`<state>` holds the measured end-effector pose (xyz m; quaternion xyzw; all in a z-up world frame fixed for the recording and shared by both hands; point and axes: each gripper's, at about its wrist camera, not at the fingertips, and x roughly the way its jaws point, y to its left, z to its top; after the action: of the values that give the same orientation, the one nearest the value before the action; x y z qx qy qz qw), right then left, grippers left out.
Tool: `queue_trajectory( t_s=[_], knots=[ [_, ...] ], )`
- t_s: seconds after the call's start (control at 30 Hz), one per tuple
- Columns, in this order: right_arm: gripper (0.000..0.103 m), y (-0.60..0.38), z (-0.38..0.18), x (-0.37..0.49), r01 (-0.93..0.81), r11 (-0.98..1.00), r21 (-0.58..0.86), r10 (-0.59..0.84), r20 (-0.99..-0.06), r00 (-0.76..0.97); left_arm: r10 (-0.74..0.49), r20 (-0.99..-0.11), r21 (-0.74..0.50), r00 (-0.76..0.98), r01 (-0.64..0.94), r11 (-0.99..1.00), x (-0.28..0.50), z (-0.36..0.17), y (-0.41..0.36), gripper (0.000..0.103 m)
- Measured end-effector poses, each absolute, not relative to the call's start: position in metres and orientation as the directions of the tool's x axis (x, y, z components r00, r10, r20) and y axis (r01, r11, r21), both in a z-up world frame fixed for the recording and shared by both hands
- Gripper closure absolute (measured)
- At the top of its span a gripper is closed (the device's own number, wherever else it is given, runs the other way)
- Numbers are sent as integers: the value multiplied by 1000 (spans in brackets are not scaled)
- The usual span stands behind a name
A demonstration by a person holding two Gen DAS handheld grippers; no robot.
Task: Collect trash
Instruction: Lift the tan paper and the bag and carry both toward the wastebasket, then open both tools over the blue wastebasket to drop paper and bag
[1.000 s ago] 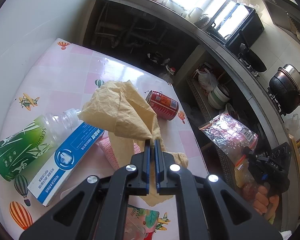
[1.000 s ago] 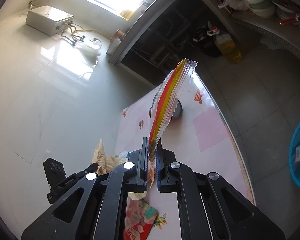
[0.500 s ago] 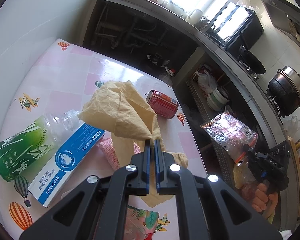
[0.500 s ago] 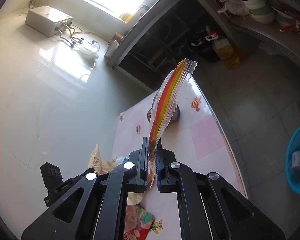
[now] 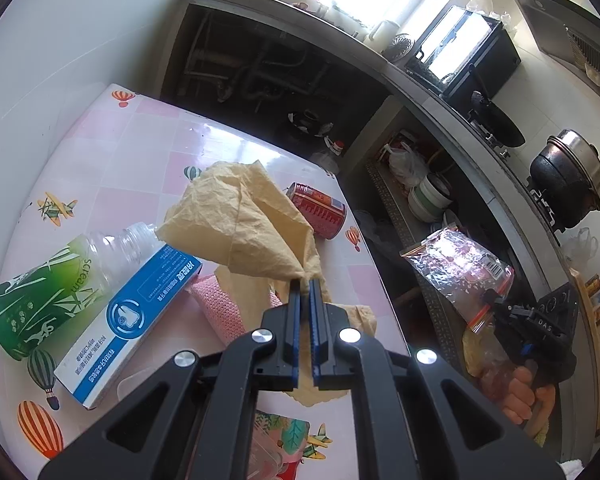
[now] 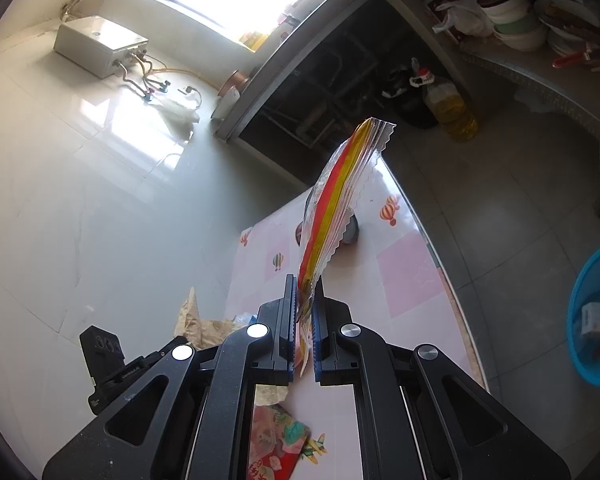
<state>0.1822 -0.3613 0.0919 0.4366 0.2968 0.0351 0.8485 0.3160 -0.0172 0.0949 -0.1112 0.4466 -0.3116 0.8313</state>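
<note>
Nothing changed since earlier frames. Left gripper [image 5: 305,286] clamped on paper [image 5: 244,220], frame centre, lifted above worktop [image 5: 112,168]. Right gripper [image 6: 305,292] clamped on wrapper [image 6: 340,196], centre, over worktop edge.

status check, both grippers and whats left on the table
Left gripper shut on tan paper. Right gripper shut on snack wrapper. Bottle, blue box, can left.

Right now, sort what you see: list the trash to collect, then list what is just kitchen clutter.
Trash:
- brown paper, in the left gripper
- snack bag, in the right gripper
- red can
- green bottle
- blue box

Clutter:
- black pot
- stacked bowls
- oil jug
- blue basin
</note>
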Motion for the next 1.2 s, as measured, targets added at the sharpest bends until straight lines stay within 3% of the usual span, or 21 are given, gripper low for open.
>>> queue_trajectory(
  t_s=[0.33, 0.7, 0.97, 1.2],
  knots=[
    [98, -368, 91, 164, 207, 602, 771, 302, -461, 835, -657, -661, -475, 363, 475, 741, 309, 102, -44, 99],
    [98, -414, 75, 97, 322, 562, 762, 190, -498, 846, -732, -656, -494, 183, 629, 600, 271, 100, -170, 99],
    [98, -459, 36, 26, 504, 487, 713, 60, -603, 795, -747, -665, -506, 18, 725, 468, 228, 83, -300, 99],
    [98, -482, -27, -12, 653, 369, 662, 28, -710, 704, -632, -771, -439, -72, 780, 446, 193, 23, -412, 99]
  ],
)
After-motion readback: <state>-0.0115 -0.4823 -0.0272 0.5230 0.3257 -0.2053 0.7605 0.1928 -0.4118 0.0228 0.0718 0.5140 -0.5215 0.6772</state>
